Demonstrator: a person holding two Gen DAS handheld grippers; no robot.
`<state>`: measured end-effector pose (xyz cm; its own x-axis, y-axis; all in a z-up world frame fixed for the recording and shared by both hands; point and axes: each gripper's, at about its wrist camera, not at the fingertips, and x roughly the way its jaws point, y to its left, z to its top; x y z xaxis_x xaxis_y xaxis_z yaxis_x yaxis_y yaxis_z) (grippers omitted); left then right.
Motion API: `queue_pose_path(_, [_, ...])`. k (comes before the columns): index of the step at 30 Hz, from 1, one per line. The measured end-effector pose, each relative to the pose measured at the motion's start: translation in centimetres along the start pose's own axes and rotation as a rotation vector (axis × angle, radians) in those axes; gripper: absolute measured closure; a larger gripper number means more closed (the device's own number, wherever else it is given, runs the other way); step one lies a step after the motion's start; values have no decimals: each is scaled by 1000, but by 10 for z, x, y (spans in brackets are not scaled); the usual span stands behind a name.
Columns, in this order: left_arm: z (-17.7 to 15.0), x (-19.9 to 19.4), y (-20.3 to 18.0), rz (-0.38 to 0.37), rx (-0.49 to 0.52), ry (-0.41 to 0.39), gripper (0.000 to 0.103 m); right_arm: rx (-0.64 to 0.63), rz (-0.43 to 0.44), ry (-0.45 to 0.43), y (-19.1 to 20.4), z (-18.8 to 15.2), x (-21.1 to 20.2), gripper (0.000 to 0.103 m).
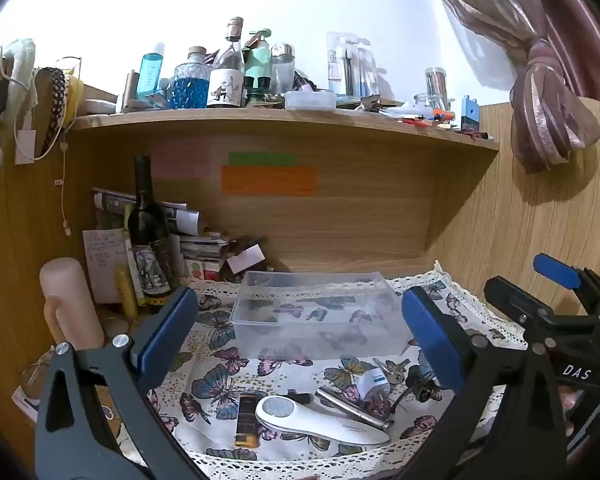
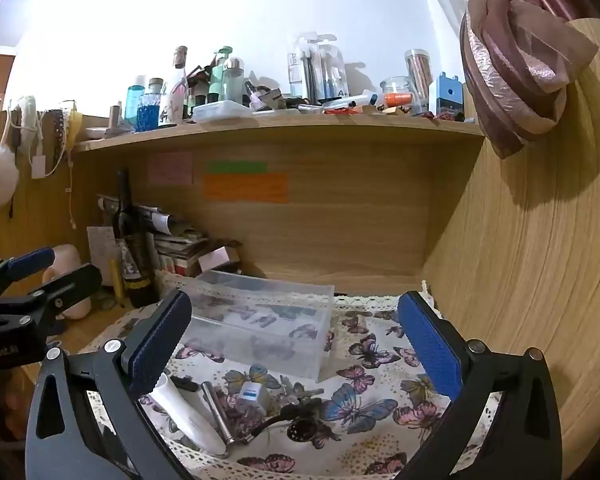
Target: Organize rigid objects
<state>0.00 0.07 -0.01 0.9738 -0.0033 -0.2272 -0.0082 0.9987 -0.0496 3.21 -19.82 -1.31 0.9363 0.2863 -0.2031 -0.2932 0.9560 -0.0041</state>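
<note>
A clear plastic box (image 2: 260, 320) sits on a butterfly-print cloth (image 2: 364, 400) covering the desk (image 2: 88, 328), framed by the right gripper (image 2: 296, 344) — jaws spread wide, holding nothing. Just in front of the box lie a white charger plug (image 2: 253, 394), a metal tube (image 2: 217, 412), a white handheld device (image 2: 184, 412) and keys (image 2: 300, 394). The left gripper (image 2: 32, 280) hangs at the left edge — near a dark wine bottle (image 2: 134, 256).

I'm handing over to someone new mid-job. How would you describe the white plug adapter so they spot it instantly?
Start at the clear plastic box on the butterfly cloth. In front of it lies a row of small items; the plug adapter sits toward the right, just beyond the metal tube. It is the only small white cube, with a blue label.
</note>
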Motion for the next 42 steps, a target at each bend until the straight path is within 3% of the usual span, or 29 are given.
queue_pose_path(6, [1, 2, 4, -3, -34, 0, 0, -1, -3, 5, -1, 1, 0, 0])
queue_pose_path(42, [3, 2, 0, -15, -20, -8, 0, 21, -10, 1, -1, 2, 2, 0])
